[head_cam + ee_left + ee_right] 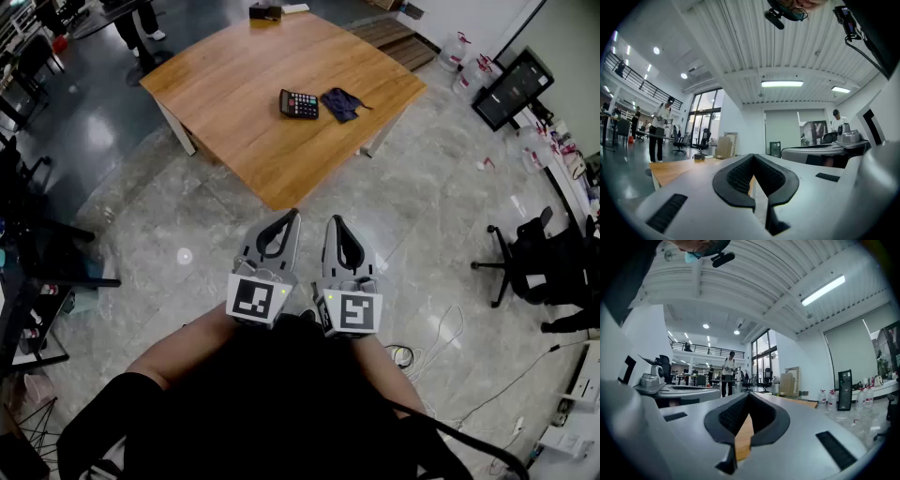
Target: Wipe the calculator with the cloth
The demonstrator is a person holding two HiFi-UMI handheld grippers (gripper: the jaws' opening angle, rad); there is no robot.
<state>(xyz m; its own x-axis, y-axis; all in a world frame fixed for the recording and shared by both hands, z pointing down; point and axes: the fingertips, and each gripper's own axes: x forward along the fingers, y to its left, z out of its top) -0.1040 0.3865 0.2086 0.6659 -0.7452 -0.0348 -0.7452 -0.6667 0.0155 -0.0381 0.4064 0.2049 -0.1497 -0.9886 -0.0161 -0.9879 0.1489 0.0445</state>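
Grippers are both sitting clenched and empty: the left gripper (285, 219) and the right gripper (336, 225) are being held level and side by side, close to the person's body, with nothing showing between the jaws in either gripper view. Wiping is not yet under way. The calculator (299, 104) is lying flat toward the far right part of the bench (262, 159), and the cloth (340, 103) is lying crumpled just beside it on its right; both are well apart from the grippers, with open floor between. In my judgement the step in hand is the approach and the taking of the cloth. The right gripper is sitting nearer to the cloth's side and should be opening before it arrives, then pinching a raised fold rather than pressing flat on the wood. The left gripper would be serving best by steadying the calculator at its left edge, so that the wipe is not pushing it along. As to room, the near corner of the bench is pointing toward the person, so walking up along the right side is looking easier. That side is carrying hazards: a chair (521, 261) and loose cables (442, 339) are lying on the floor there. The cloth is sitting close to the bench's right edge, so sweeps should be running inward.
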